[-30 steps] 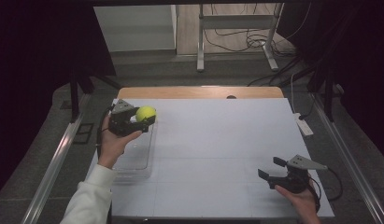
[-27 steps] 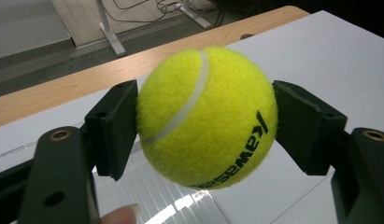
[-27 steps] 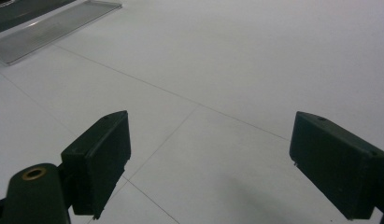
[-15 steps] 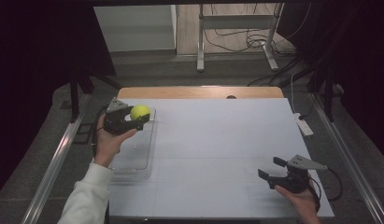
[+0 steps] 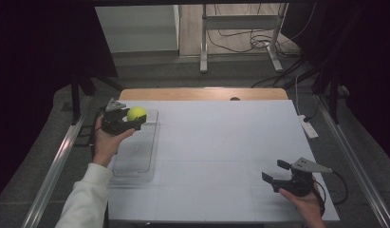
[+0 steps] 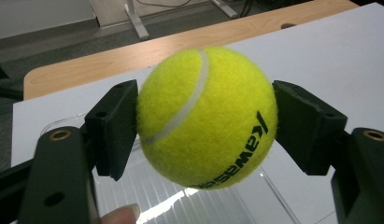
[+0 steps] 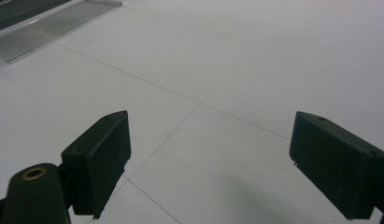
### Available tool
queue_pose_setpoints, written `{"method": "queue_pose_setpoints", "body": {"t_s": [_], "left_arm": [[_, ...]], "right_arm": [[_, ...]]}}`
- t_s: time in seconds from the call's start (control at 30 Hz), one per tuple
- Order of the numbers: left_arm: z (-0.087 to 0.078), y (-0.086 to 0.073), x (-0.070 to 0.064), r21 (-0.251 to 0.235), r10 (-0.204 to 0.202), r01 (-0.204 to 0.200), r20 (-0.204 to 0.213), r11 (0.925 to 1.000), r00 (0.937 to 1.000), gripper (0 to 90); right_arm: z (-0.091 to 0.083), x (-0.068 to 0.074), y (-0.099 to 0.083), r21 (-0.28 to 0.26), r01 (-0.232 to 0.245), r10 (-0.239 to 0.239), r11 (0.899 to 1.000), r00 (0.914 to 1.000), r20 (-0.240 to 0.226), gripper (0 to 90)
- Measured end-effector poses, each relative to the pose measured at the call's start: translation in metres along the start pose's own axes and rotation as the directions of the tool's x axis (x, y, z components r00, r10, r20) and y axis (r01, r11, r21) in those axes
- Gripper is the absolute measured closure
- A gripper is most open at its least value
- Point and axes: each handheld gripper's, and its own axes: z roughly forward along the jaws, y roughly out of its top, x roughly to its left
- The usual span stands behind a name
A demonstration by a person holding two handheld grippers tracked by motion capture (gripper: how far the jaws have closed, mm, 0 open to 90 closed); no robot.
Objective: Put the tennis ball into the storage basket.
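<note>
Left gripper view: tennis ball [image 6: 206, 119] between tool [image 6: 203, 121] jaws

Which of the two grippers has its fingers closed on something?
The left gripper: its fingers clamp the yellow tennis ball over the clear tray. The right gripper is open and empty.

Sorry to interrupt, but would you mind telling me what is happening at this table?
A person holds a hand-held gripper in each hand. The left hand-held gripper is shut on a yellow tennis ball, held above the far end of a clear plastic tray. The right hand-held gripper is open and empty near the white table front edge.
</note>
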Motion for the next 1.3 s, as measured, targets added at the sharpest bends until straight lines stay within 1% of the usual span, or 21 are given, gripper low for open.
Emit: {"method": "queue_pose_setpoints", "body": {"t_s": [0.43,0.63,0.87,1.13,1.3], "left_arm": [[0.007,0.001,0.006,0.02,-0.015,0.015,-0.017,0.9997,0.9997,27.2],[0.01,0.005,0.013,0.032,-0.026,0.027,-0.043,0.9991,0.9987,27.2],[0.015,0.009,0.018,0.049,-0.025,0.028,-0.066,0.9984,0.9975,27.1],[0.022,0.007,0.026,0.071,-0.047,0.053,-0.084,0.9961,0.9954,27.1],[0.026,0.005,0.031,0.074,-0.064,0.072,-0.1,0.9946,0.9929,27.1]], "right_arm": [[0.0,-0.001,0.0,-0.002,-0.002,0.002,1.0,1.0,0.001,12.9],[0.0,0.0,0.0,0.0,-0.001,0.001,1.0,1.0,0.0,12.9],[0.0,0.0,0.0,0.002,0.0,0.0,1.0,1.0,0.001,12.8],[0.0,-0.001,-0.001,0.004,-0.002,0.002,1.0,1.0,0.001,12.8],[0.001,-0.001,-0.001,0.005,-0.002,0.002,1.0,1.0,0.001,12.9]]}}
